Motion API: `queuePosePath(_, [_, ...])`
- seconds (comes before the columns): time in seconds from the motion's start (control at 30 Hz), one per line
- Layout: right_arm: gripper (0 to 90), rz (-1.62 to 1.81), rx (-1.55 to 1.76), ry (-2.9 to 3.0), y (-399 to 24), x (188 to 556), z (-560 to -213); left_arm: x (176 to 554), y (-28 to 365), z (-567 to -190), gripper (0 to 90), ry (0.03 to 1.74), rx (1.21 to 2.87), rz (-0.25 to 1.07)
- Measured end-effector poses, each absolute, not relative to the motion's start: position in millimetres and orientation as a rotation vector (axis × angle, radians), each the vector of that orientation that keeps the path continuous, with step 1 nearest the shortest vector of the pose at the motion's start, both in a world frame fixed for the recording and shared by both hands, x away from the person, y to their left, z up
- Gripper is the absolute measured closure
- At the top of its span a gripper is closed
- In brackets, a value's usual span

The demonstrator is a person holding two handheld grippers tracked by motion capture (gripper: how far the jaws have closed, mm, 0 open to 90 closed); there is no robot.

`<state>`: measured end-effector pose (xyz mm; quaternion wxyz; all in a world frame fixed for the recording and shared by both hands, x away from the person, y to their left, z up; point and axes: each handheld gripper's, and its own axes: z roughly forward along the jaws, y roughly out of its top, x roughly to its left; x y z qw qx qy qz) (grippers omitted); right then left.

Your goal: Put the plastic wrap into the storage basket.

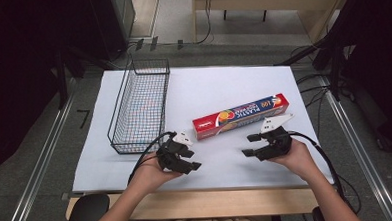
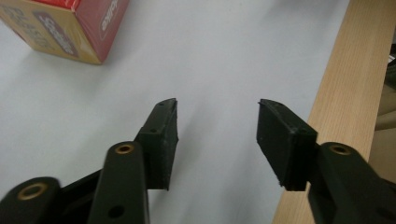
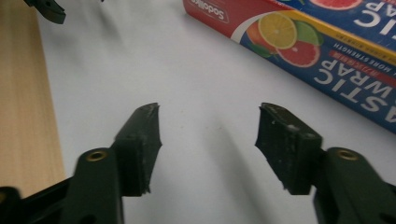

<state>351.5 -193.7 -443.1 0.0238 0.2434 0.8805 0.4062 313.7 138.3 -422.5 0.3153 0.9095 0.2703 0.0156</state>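
plastic wrap box (image 1: 240, 116) lies just beyond both grippers' empty, parted fingers (image 3: 140, 140).

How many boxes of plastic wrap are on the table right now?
1. The plastic wrap box lies flat on the white table cover, right of the wire basket and just beyond both grippers. None seen in the basket.

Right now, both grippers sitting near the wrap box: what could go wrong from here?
1. Both grippers, left gripper and right gripper, are open with nothing between the jaws; the long plastic wrap box may pivot if one pinches it off-centre.
2. The wire basket is narrow; a tilted box could catch its rim.
3. The hands sit close together, so trailing cables might snag.
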Motion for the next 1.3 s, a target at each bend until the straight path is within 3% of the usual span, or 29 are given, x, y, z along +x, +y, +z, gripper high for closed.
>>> queuePosePath(0.33, [42.9,1.240,0.755,2.750,-193.8,351.6,-444.2,316.1,146.2,-418.6,37.0,0.733,2.354,0.054])
queuePosePath(0.77, [39.6,1.239,0.783,2.740,-197.8,350.8,-446.2,316.8,144.9,-418.8,36.4,0.720,2.357,0.056])
queuePosePath(1.3, [41.8,1.226,0.764,2.738,-200.5,347.2,-446.1,318.5,142.1,-419.6,36.3,0.712,2.366,0.050])
